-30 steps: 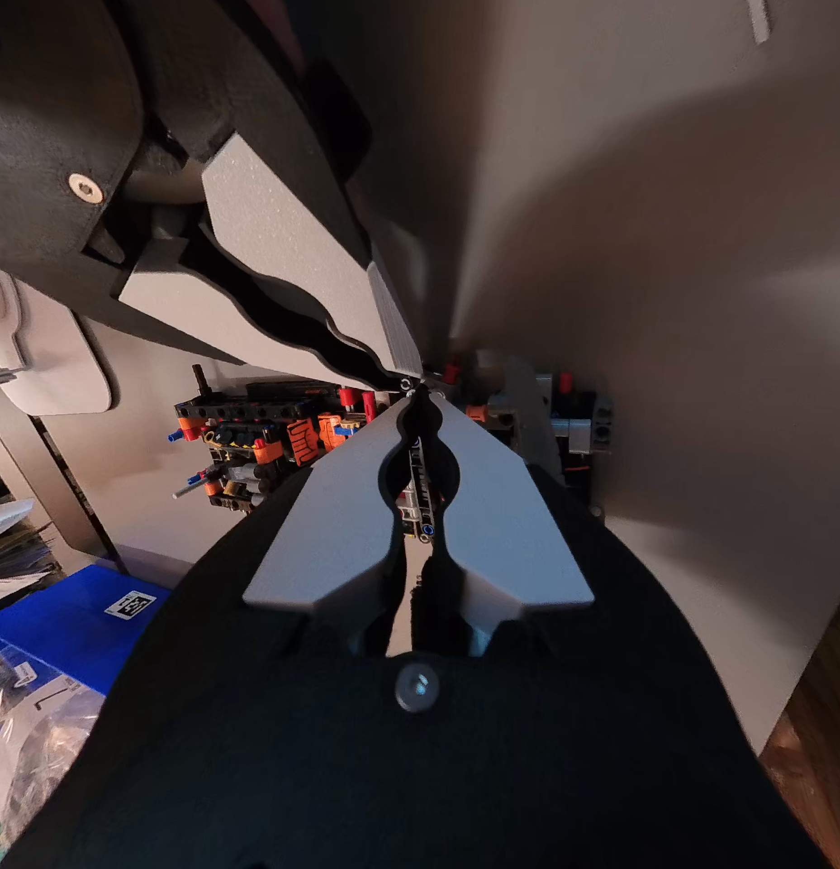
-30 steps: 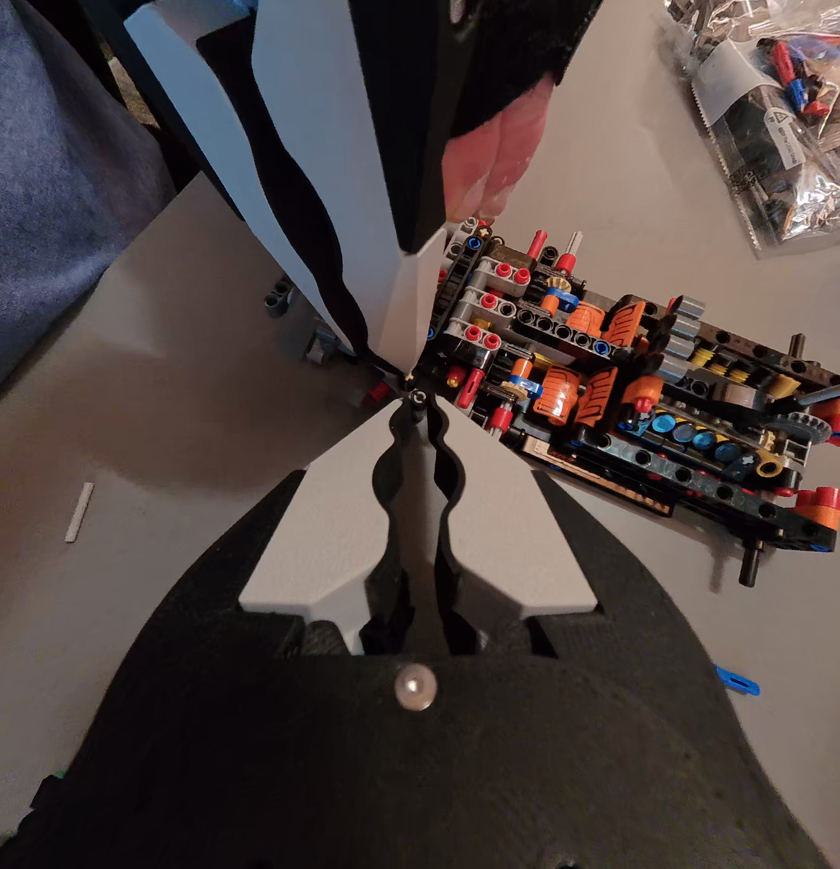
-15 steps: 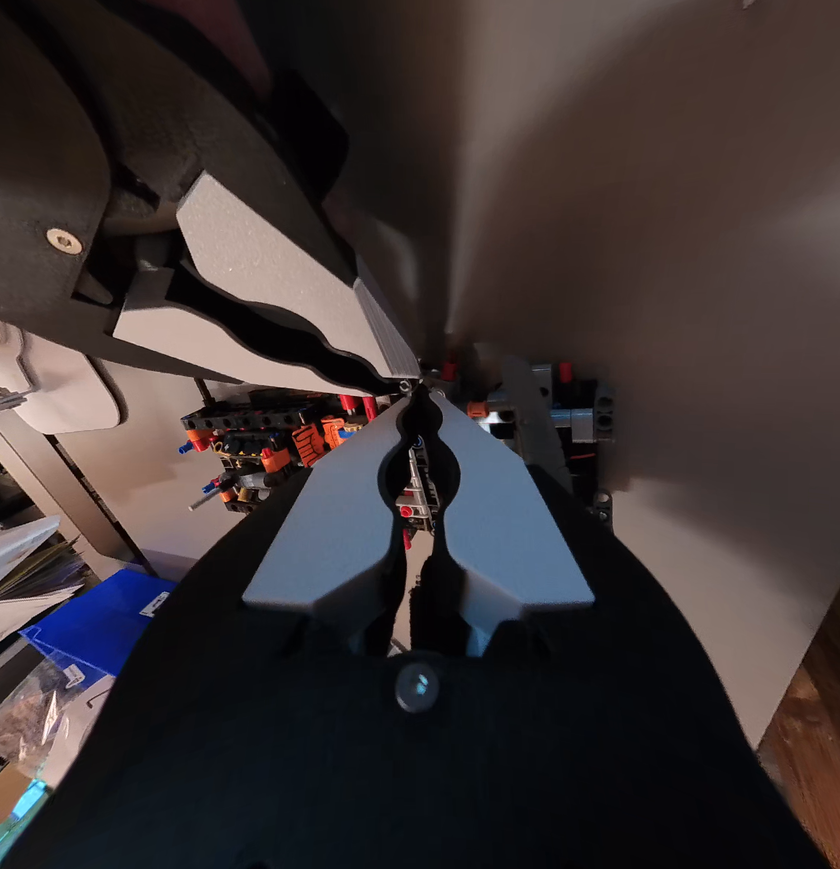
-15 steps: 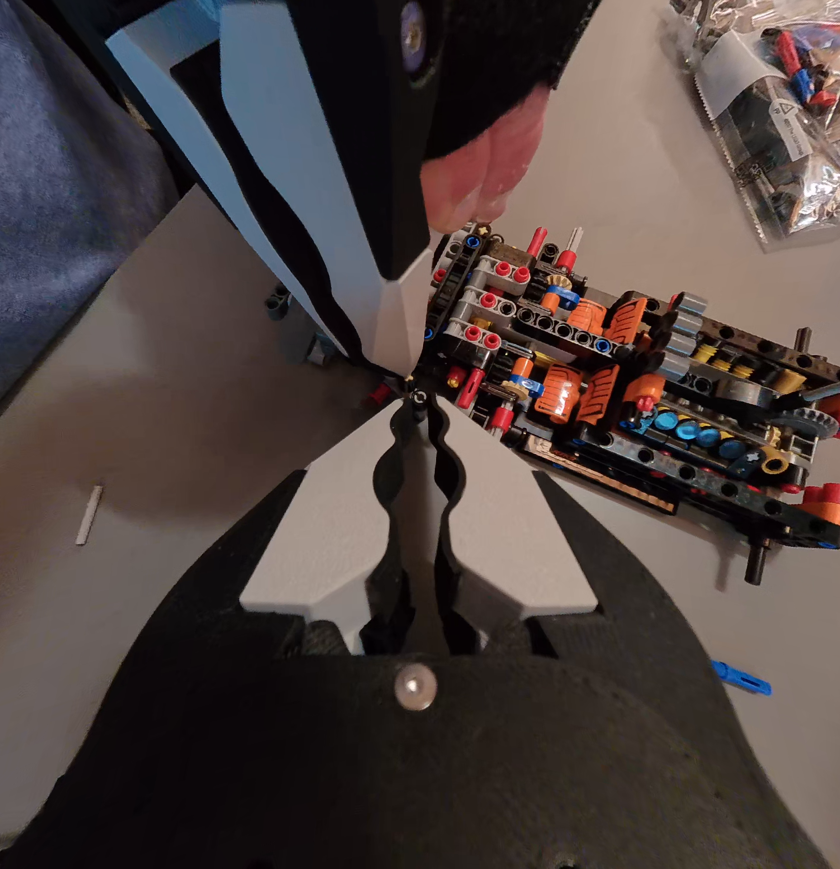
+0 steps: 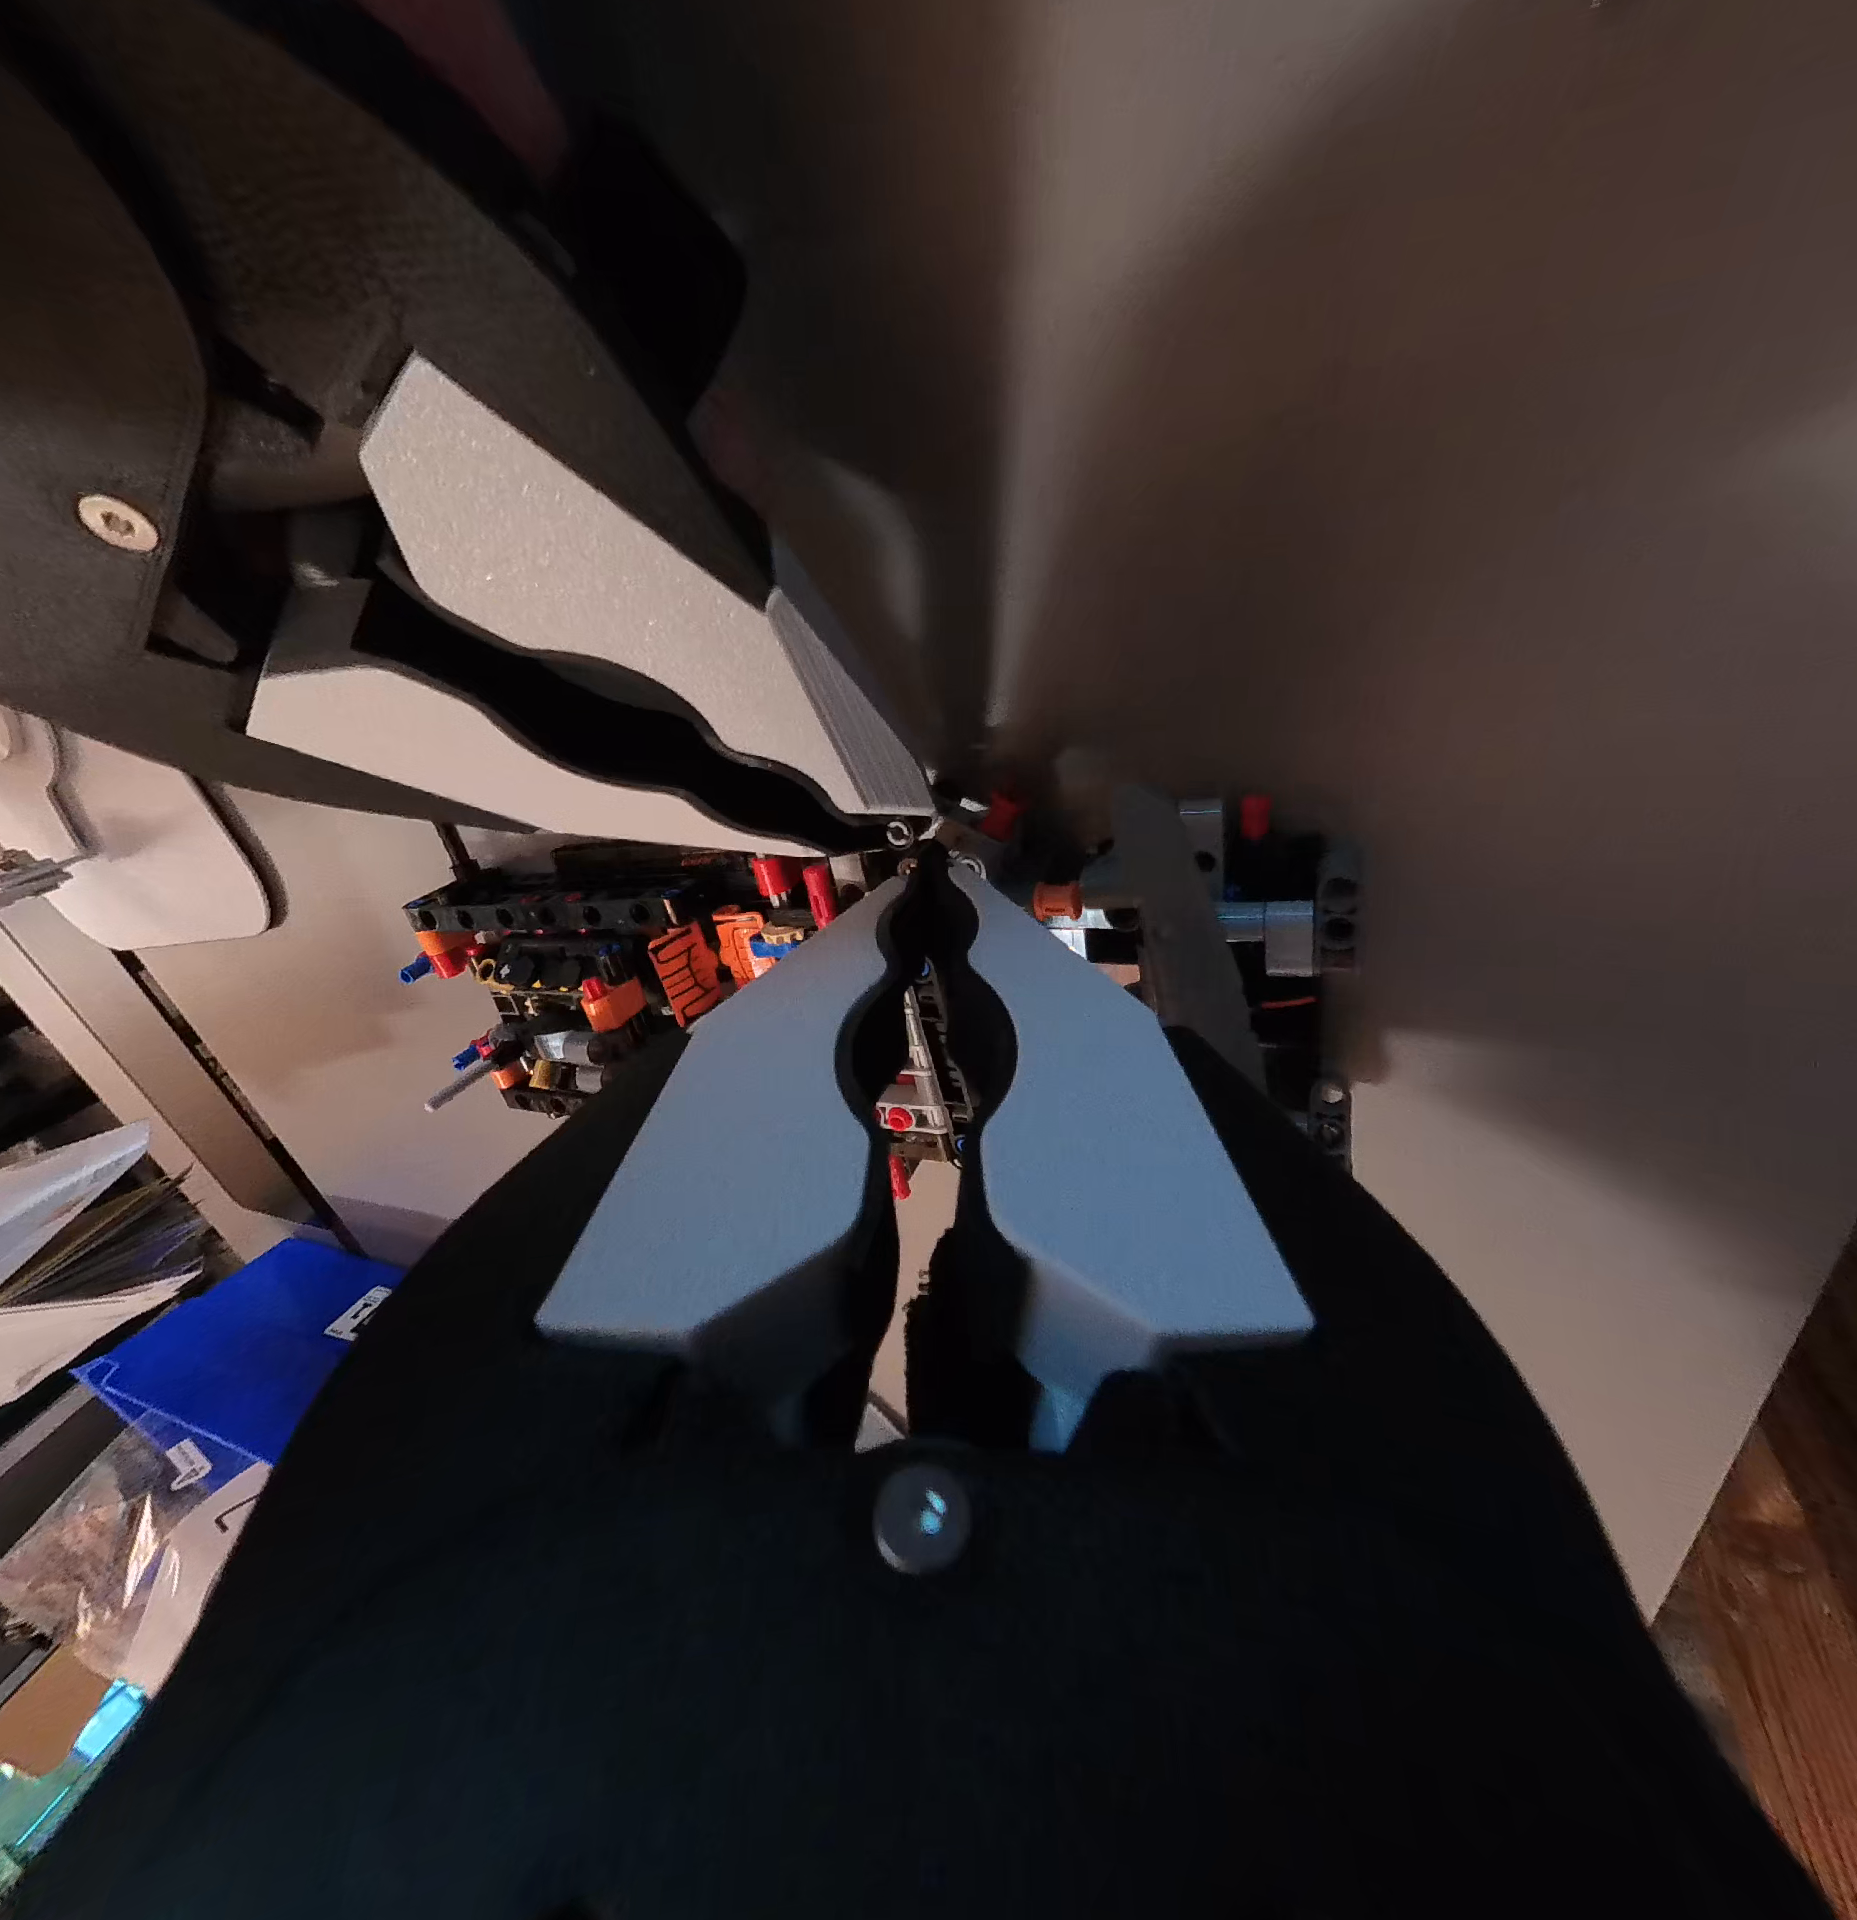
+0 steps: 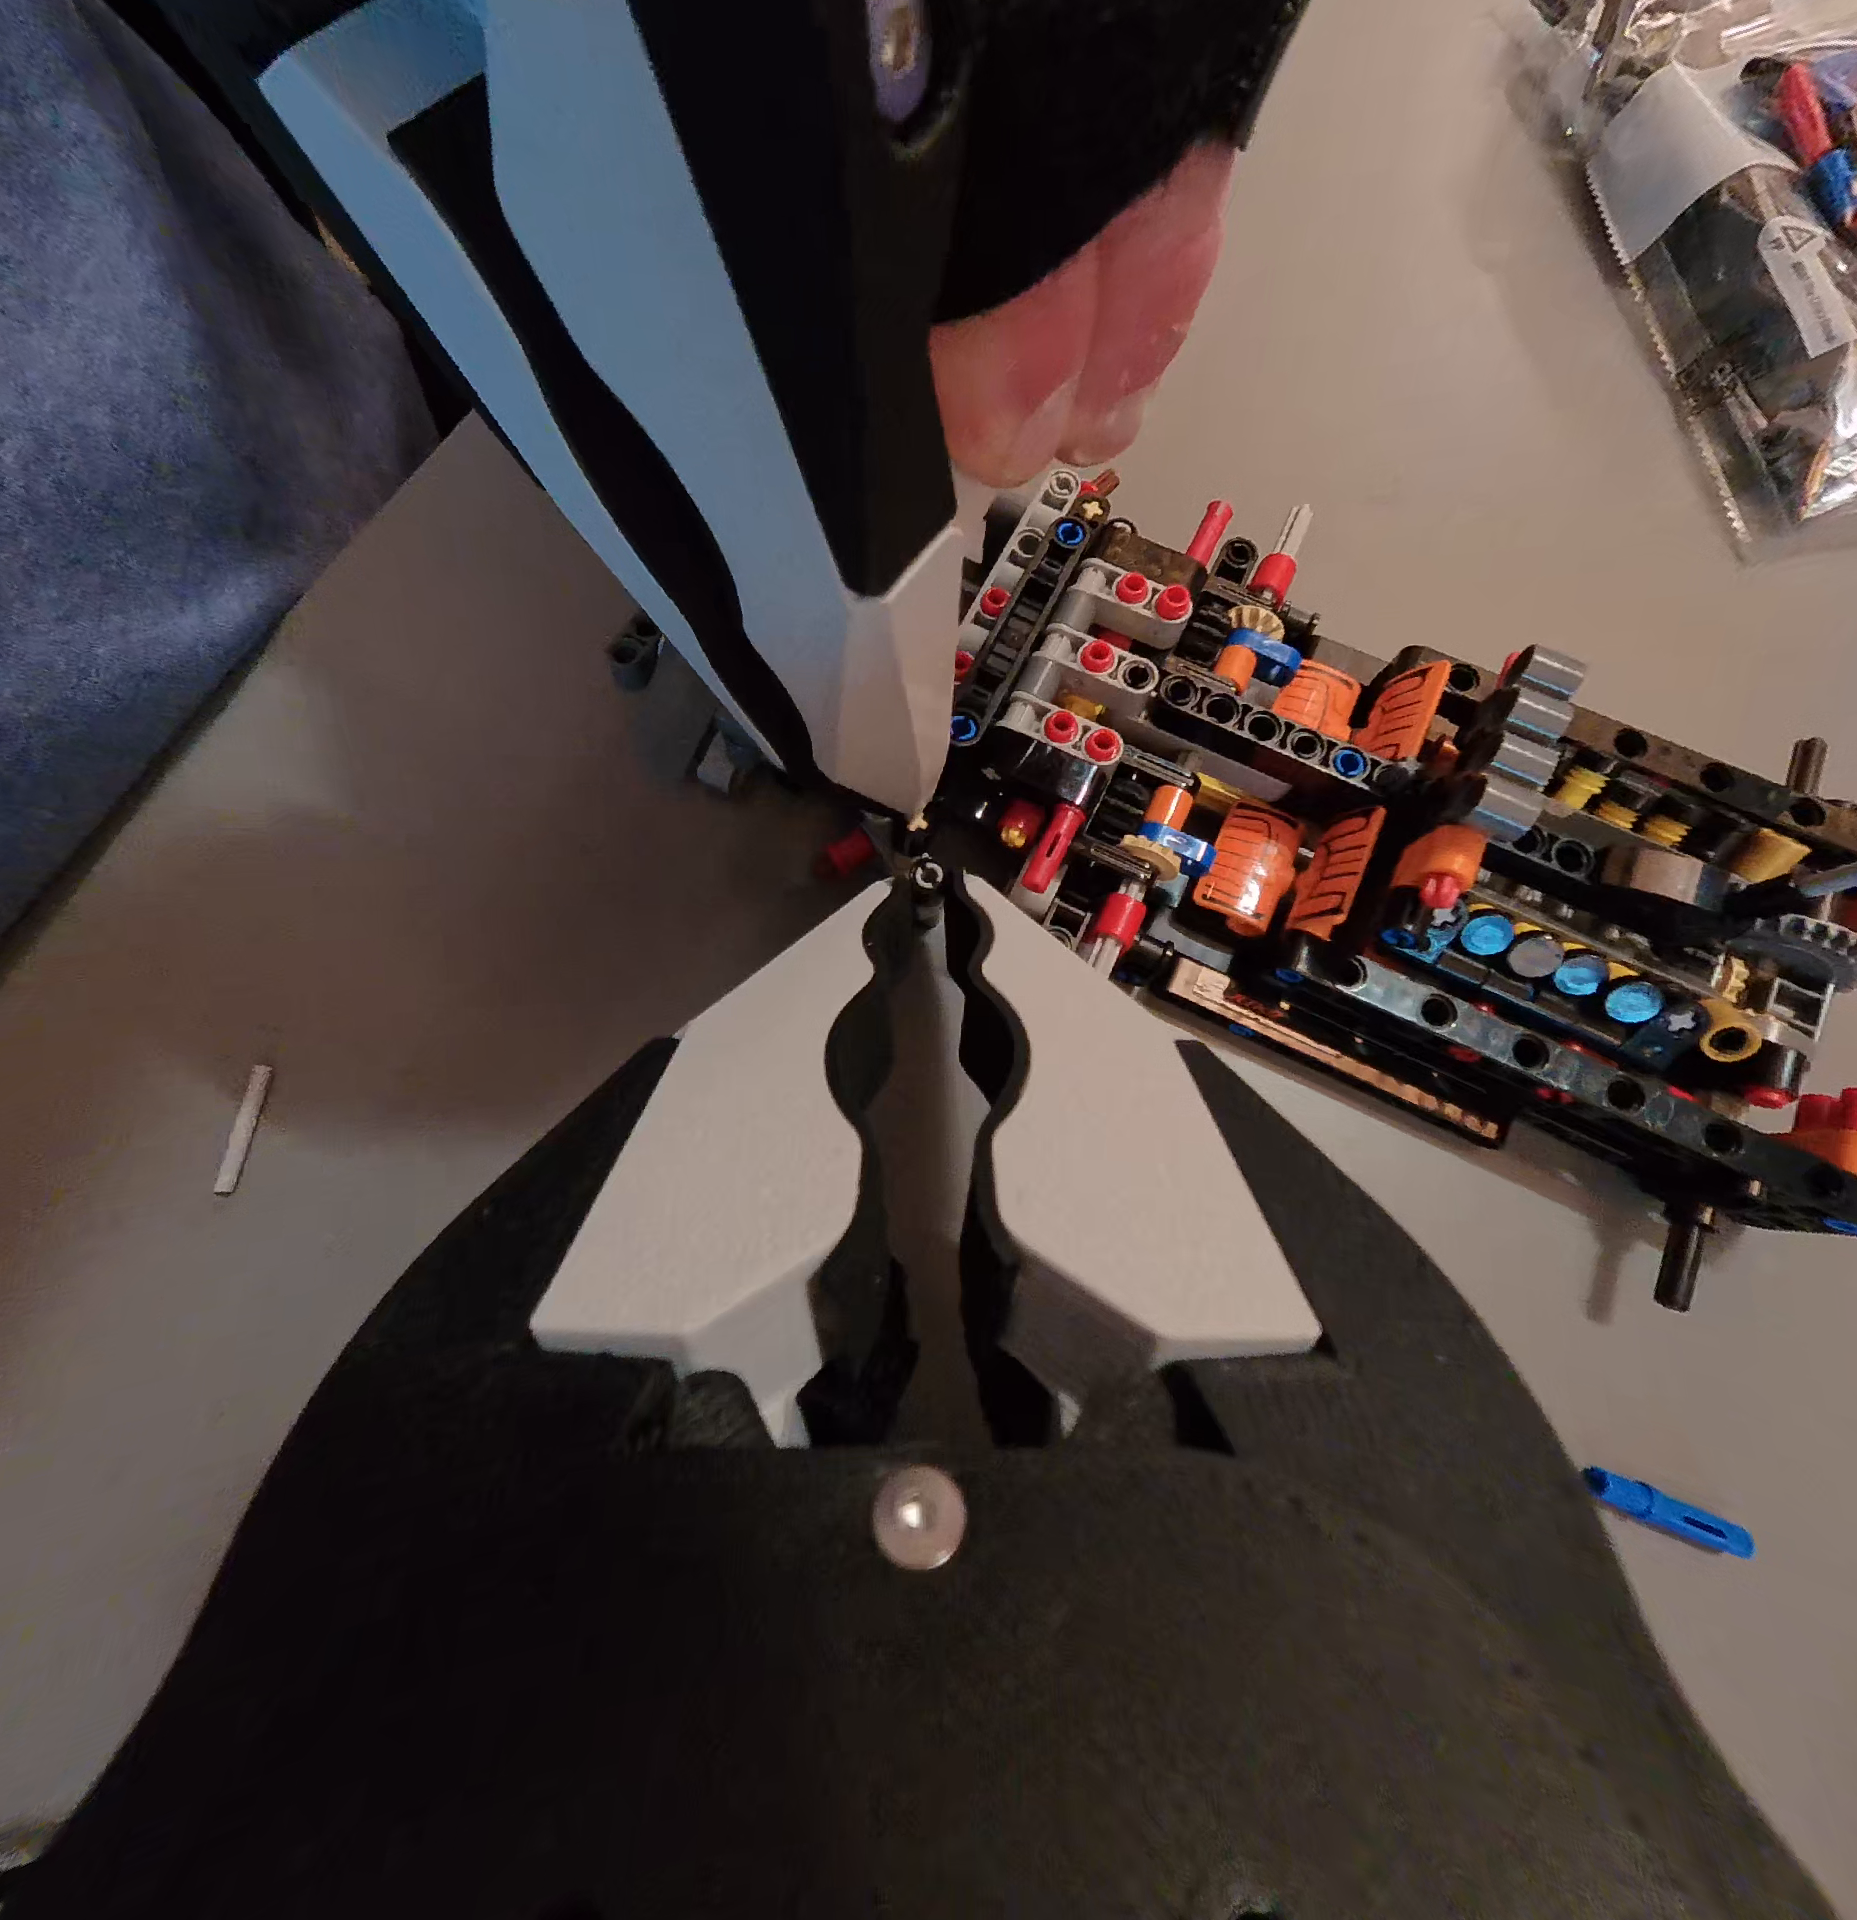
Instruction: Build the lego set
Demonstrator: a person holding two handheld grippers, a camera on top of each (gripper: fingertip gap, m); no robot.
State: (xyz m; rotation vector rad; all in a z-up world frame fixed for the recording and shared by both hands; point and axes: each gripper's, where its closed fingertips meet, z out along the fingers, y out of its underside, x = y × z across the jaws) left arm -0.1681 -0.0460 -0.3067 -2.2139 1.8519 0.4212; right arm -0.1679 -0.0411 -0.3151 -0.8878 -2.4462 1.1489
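Little has moved since a second ago: both grippers keep their tips meeting at the near end of the model, and the left wrist view has only swung slightly, so more clutter shows at its left edge.

From left to right in the right wrist view, a small pale stick [image 6: 243,1127] lies alone on the grey worktop [image 6: 404,935]. Next comes the left gripper [image 6: 903,800], reaching down from above with a hand [image 6: 1080,343] behind it. Its jaws are drawn almost together, though whether they pinch anything cannot be told. Just below it, the right gripper [image 6: 926,883] is clenched on a small dark pin [image 6: 925,875] with a ring-shaped end. To the right lies the lego model [image 6: 1423,862], a long frame of black beams, orange parts and gears. Its long axis runs away rightward from the tips. A loose blue pin [image 6: 1667,1522] lies farther right, and a bag of parts [image 6: 1734,229] sits at the top corner.

In the left wrist view, the right gripper [image 5: 893,826] enters from the upper left to meet the left gripper [image 5: 929,868] tip to tip. The model [image 5: 612,966] lies behind them.

Judging by this, the coming push turns on the pin's line to a hole at the model's near end, just right of both tips. The right gripper seems nearer the work, the left steadying.
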